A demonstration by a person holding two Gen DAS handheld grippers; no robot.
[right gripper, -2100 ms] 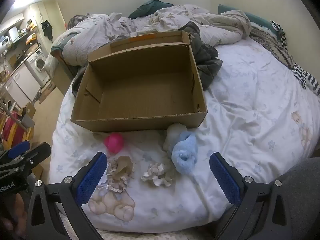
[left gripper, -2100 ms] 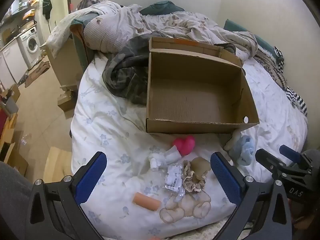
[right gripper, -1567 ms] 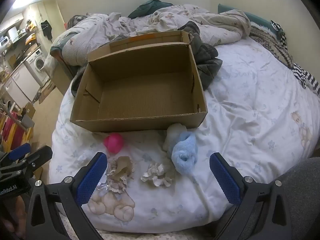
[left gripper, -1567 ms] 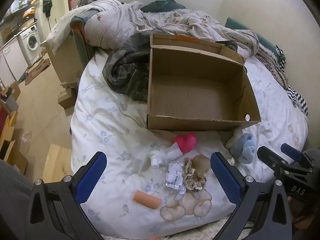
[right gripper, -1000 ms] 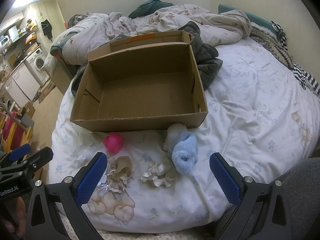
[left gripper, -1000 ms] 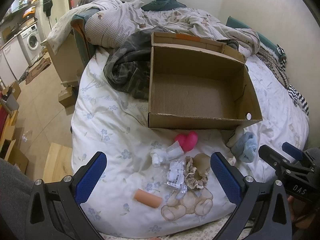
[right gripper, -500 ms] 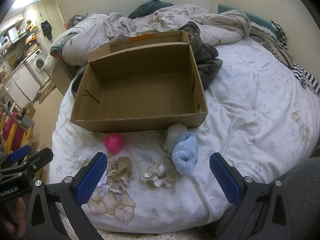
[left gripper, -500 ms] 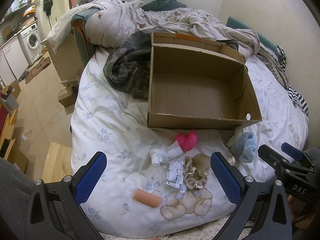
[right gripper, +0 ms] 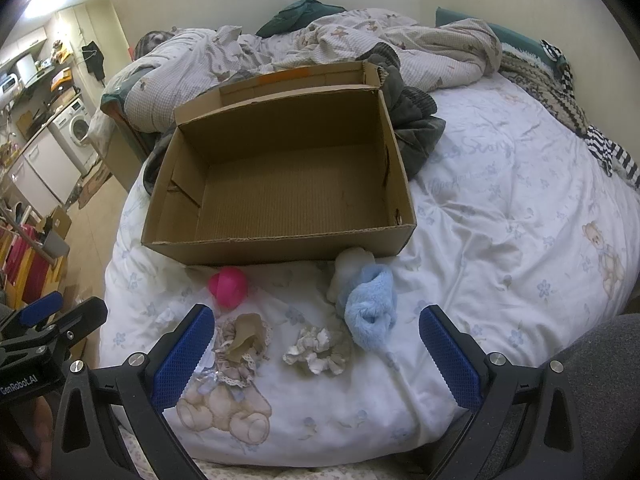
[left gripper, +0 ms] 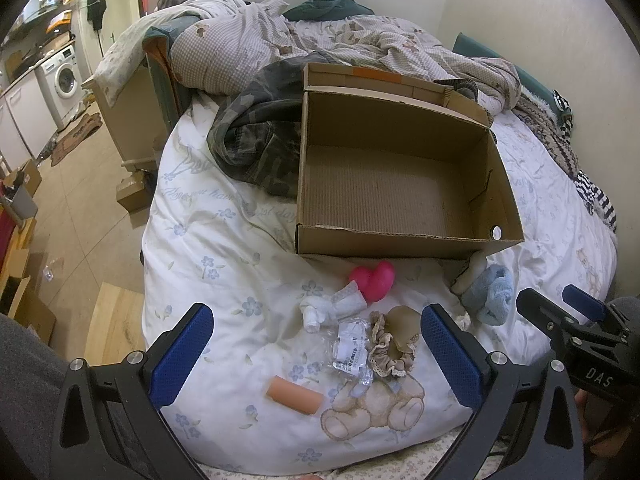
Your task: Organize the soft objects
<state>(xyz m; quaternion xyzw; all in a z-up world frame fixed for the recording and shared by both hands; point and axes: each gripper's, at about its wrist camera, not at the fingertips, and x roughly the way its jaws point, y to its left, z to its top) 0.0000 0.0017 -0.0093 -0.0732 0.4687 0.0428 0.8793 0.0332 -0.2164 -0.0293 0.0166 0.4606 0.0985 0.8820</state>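
An open, empty cardboard box (left gripper: 404,240) (right gripper: 280,250) sits on the white quilt. In front of it lie a pink heart toy (left gripper: 372,278) (right gripper: 228,286), a blue fluffy sock (left gripper: 490,294) (right gripper: 370,306) with a white one beside it, a beige lace scrunchie (left gripper: 394,338) (right gripper: 242,338), a white scrunchie (right gripper: 318,350), a clear plastic packet (left gripper: 350,346), a small white bundle (left gripper: 328,308) and a peach roll (left gripper: 294,394). My left gripper (left gripper: 316,354) is open and empty, above the packet. My right gripper (right gripper: 314,354) is open and empty, above the white scrunchie.
A camouflage garment (left gripper: 256,140) lies left of the box and a dark grey one (right gripper: 416,128) right of it. A rumpled duvet (left gripper: 320,44) fills the bed's far end. The bed's left edge drops to the floor (left gripper: 72,208) with boxes and a washing machine (left gripper: 60,78).
The left gripper has drifted slightly, so the box and toys shifted a little in its view. The right gripper has stayed still. Nothing was grasped.
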